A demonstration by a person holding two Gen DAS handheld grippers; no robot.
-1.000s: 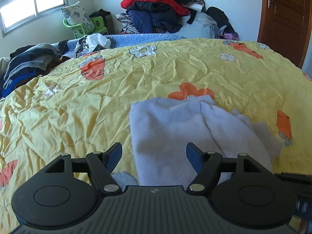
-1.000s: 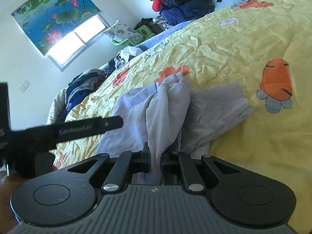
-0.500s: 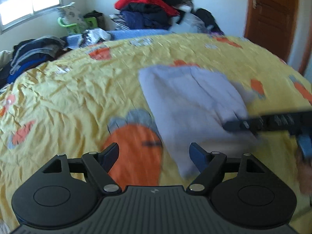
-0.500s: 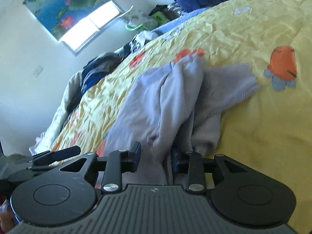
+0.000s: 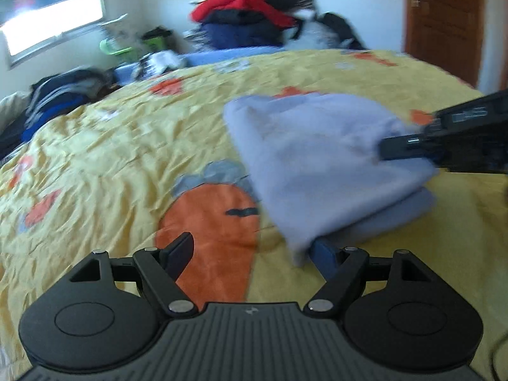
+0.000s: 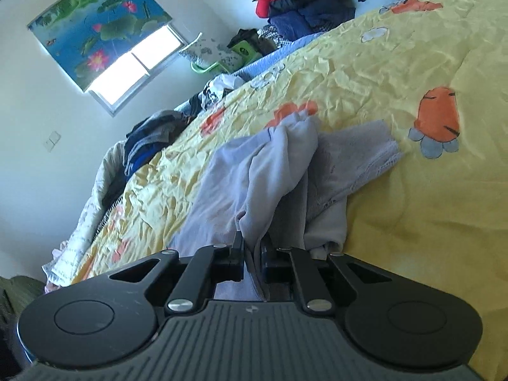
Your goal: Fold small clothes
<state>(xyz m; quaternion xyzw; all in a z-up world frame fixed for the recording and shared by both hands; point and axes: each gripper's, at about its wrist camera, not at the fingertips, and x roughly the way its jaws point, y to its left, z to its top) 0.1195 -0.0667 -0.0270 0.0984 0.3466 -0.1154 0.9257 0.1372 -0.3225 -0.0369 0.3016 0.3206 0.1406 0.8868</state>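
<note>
A small pale lavender garment (image 5: 317,158) lies folded in layers on the yellow carrot-print bedspread (image 5: 111,165). My left gripper (image 5: 254,250) is open and empty; its right finger sits at the garment's near corner. My right gripper (image 6: 252,247) is shut on a fold of the garment (image 6: 270,171) and holds it up a little. The right gripper also shows in the left wrist view (image 5: 444,133) at the garment's right side. A thinner grey layer (image 6: 355,152) spreads to the right on the bed.
A heap of red, navy and black clothes (image 5: 247,22) stands beyond the bed's far edge. Dark clothes (image 5: 60,95) lie at the far left of the bed. A brown door (image 5: 444,22) is at the right. A window (image 6: 133,66) is on the left wall.
My left gripper has pulled back and left, so the garment now sits to its right. My right gripper opened briefly, then shut again on the garment's fold.
</note>
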